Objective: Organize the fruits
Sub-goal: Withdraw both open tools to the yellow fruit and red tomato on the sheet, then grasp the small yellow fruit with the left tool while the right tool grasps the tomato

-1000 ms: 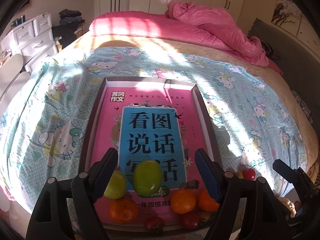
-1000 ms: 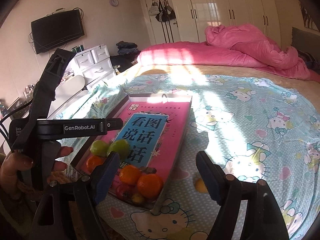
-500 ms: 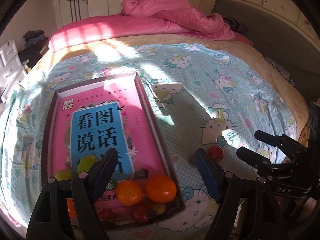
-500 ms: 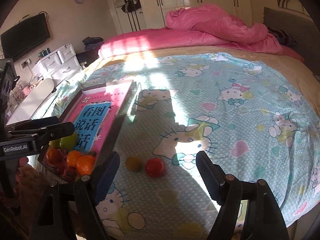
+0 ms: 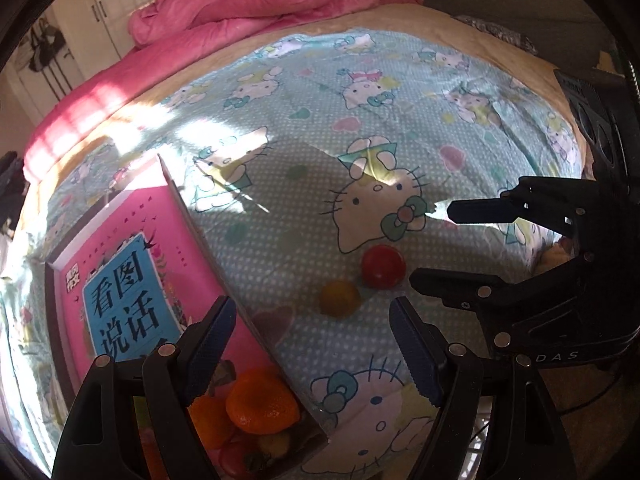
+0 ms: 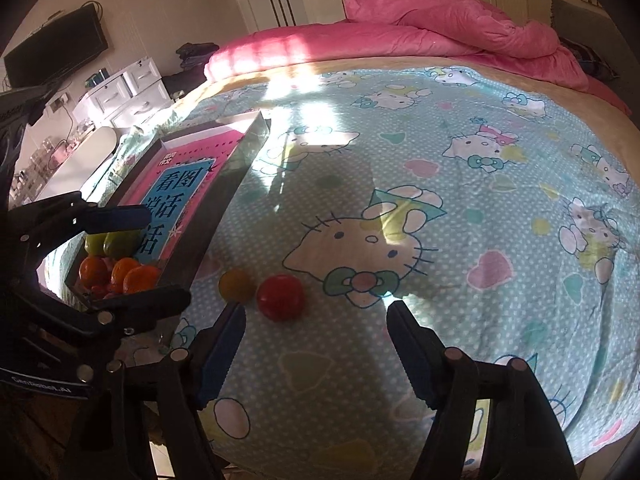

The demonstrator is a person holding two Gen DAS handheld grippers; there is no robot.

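- A red fruit [image 6: 280, 297] and a smaller yellow fruit [image 6: 236, 285] lie loose on the bed [image 6: 460, 240], on its blue cartoon-cat sheet, just beside each other and near the bed's front edge.
- Left of them sits a shallow tray [image 6: 224, 200] lined with a pink book [image 6: 180, 188]; the yellow fruit is close to the tray's long side wall but outside it.
- In the tray's near end are several oranges [image 6: 138, 278], two green fruits [image 6: 112, 242] behind them, and some small red ones that are partly hidden.
- The right claw [image 6: 316, 344] hangs over the bed just in front of the two loose fruits. Its jaws are closing, with nothing between them; the red fruit lies a little beyond the fingertips.
- The left claw [image 5: 312, 344] hovers with its jaws apart and empty, straddling the tray's near corner; the left finger is over the tray, the right over the sheet.
- In the left view the yellow fruit [image 5: 340, 298] and red fruit [image 5: 383, 267] lie just past its fingertips, with the right claw [image 5: 436, 244] reaching in from the right edge.
- A rumpled pink quilt [image 6: 440, 28] lies across the far end of the bed.
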